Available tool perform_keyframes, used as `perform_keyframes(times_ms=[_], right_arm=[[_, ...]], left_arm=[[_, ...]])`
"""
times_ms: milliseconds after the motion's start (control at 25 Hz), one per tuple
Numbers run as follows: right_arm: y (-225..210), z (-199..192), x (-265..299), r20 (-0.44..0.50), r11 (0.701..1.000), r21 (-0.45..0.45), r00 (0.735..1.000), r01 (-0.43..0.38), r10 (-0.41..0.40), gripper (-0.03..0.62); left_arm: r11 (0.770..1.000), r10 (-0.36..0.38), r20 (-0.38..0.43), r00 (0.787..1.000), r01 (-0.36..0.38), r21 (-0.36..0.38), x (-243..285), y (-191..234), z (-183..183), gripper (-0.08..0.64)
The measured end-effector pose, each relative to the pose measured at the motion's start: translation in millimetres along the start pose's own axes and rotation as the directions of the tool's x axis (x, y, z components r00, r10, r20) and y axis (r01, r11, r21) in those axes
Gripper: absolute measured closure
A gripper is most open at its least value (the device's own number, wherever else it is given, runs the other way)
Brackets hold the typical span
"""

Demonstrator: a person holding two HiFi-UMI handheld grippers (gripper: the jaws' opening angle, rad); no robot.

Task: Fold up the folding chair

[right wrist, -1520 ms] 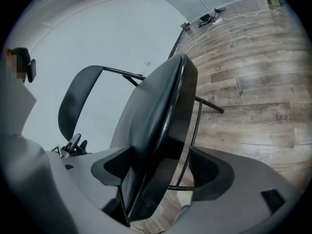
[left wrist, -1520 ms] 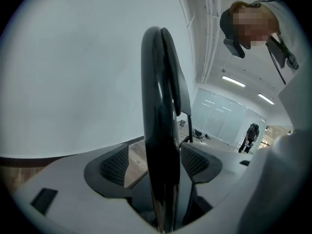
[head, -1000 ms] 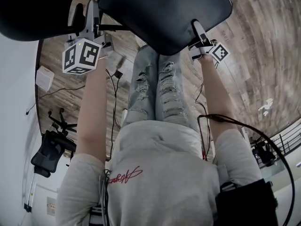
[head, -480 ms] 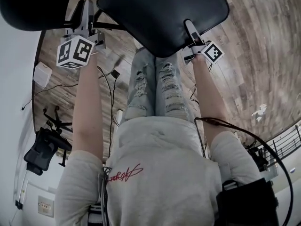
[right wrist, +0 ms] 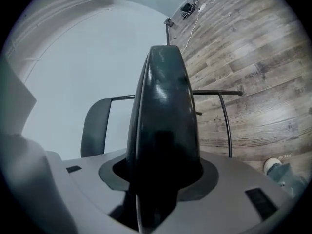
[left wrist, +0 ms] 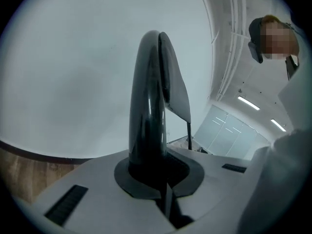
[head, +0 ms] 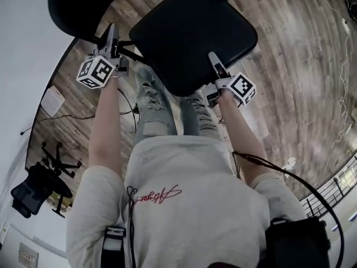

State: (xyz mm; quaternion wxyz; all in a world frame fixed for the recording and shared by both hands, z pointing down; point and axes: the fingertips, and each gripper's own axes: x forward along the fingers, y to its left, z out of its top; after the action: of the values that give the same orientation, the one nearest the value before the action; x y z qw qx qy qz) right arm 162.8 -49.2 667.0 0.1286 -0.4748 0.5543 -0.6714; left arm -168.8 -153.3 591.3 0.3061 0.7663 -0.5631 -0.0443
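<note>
Grippers sit at either side of the folding chair (head: pixel 192 35), which fills the upper middle of the head view above the person's torn jeans (head: pixel 150 110). Its black seat (head: pixel 184 46) lies at top centre and its dark backrest (head: pixel 78 7) at the upper left, both over the wood-plank floor (head: pixel 290 66). The right gripper (head: pixel 212 57), with the right marker cube (head: pixel 241 88) nearest the camera, is at the seat's lower right edge, with one pale finger lying on the cushion's top. In the right gripper view a thick dark slab fills the space between the jaws, which have just been closing and clamp that edge. The backrest and thin frame tubes (right wrist: pixel 214 92) show behind. The left gripper (head: pixel 112 31), with the left marker cube (head: pixel 96 71) below it, points at the frame between seat and backrest. Its jaws have just been closing and stand pressed together, nothing between them, only white wall (head: pixel 28 49) and the backrest's edge beyond. Whether its tips touch the frame I cannot tell. An office chair (head: pixel 33 191) stands at the lower left.
</note>
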Motion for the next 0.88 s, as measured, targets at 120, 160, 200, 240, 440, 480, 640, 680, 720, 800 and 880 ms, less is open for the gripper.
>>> perform_keyframes(times_ms=[120,160,200,240,440,480,640,680,720,800,880], right_arm=[[27.2,-5.6,24.4,0.011,0.996,0.009,0.996,0.089,-0.089,0.374],[35.2,-5.7,30.9,0.019,0.994,0.017,0.994,0.112,-0.112,0.374],[41.9,-5.9,36.0,0.030,0.991,0.026,0.991,0.133,-0.134,0.374],[47.1,-7.0,39.4,0.043,0.988,0.036,0.987,0.153,-0.154,0.374],[82.5,-18.6,60.0,0.073,0.975,0.085,0.975,0.205,-0.211,0.383],[94.9,-19.8,69.6,0.062,0.975,0.094,0.976,0.203,-0.209,0.391],[143.7,-19.7,106.6,0.017,0.973,0.110,0.978,0.204,-0.207,0.423],[153.7,-18.5,114.5,0.009,0.972,0.108,0.978,0.208,-0.211,0.430],[162.9,-17.7,122.1,0.001,0.971,0.104,0.976,0.215,-0.216,0.437],[178.4,-15.6,136.8,-0.014,0.967,0.092,0.971,0.239,-0.239,0.444],[192.5,-8.3,153.2,-0.020,0.962,0.072,0.965,0.262,-0.261,0.448]], left_arm=[[0.999,-0.032,-0.025,0.999,0.032,-0.001,15.6,18.0,16.7,0.541],[0.999,-0.047,-0.033,0.998,0.047,0.005,22.8,20.3,23.3,0.541],[0.998,-0.060,-0.041,0.997,0.060,0.011,29.8,22.2,29.6,0.541],[0.997,-0.069,-0.050,0.996,0.070,0.016,36.0,24.3,35.0,0.541],[0.991,-0.118,-0.084,0.990,0.123,0.059,56.1,32.2,62.6,0.541],[0.991,-0.108,-0.082,0.991,0.114,0.072,61.2,35.9,69.7,0.541],[0.994,-0.014,-0.069,0.998,0.021,0.106,76.7,55.0,93.4,0.543],[0.994,0.015,-0.066,0.998,-0.008,0.105,79.1,60.6,97.0,0.543],[0.994,0.048,-0.065,0.997,-0.041,0.101,81.2,67.1,100.1,0.543],[0.990,0.120,-0.066,0.991,-0.114,0.087,84.3,80.7,104.2,0.543],[0.984,0.172,-0.067,0.983,-0.167,0.068,90.8,91.5,107.3,0.543]])
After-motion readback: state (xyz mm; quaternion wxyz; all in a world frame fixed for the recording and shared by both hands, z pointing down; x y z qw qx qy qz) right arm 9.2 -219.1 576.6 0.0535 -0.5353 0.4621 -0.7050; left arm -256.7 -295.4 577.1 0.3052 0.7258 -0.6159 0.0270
